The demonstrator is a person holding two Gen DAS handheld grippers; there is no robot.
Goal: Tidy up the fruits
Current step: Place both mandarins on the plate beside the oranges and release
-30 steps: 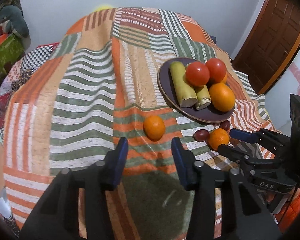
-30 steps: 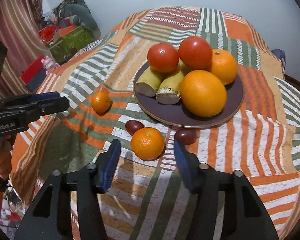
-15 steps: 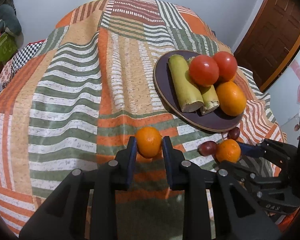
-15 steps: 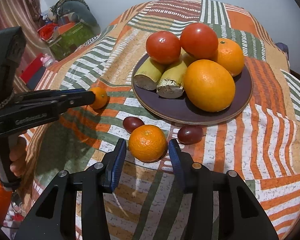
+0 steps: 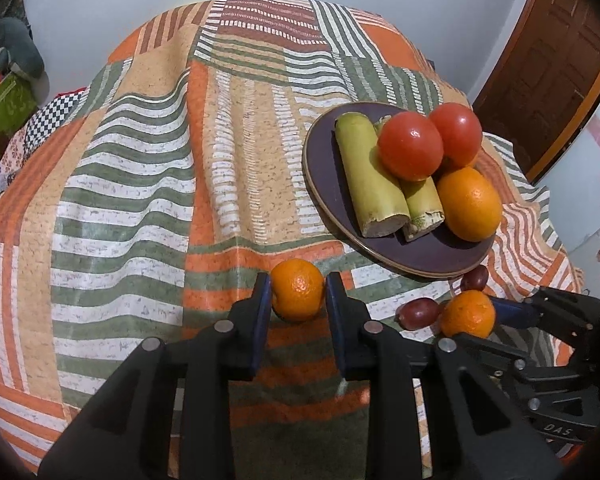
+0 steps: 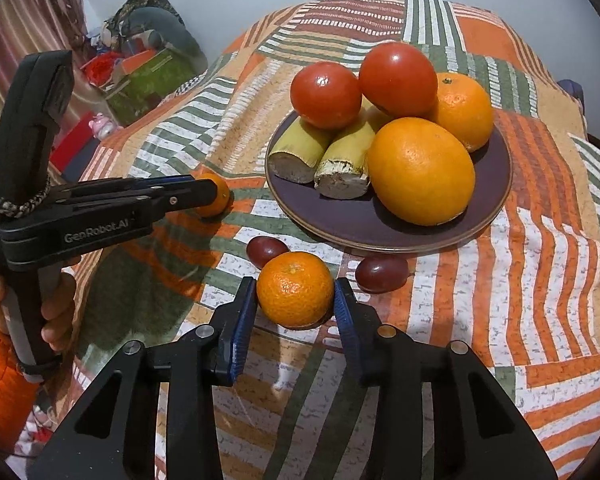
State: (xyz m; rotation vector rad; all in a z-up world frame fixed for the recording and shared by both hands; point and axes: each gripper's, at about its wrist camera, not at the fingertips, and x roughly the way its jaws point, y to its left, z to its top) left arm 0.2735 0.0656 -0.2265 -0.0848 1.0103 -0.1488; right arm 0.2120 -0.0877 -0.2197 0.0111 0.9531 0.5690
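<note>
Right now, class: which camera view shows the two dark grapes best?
The right wrist view: both grapes sit close and large. In the left wrist view they appear small, near the edge beside the right gripper.

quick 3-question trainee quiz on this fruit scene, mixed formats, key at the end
1. True or false: the dark purple round plate holds two red tomatoes.
2. How many small dark red grapes lie on the striped patchwork cloth?
3. What sits between the left gripper fingers? A) small orange mandarin B) tomato C) green cut stalk

Key:
1. True.
2. Two, beside the second small mandarin that the right gripper brackets.
3. A.
</note>
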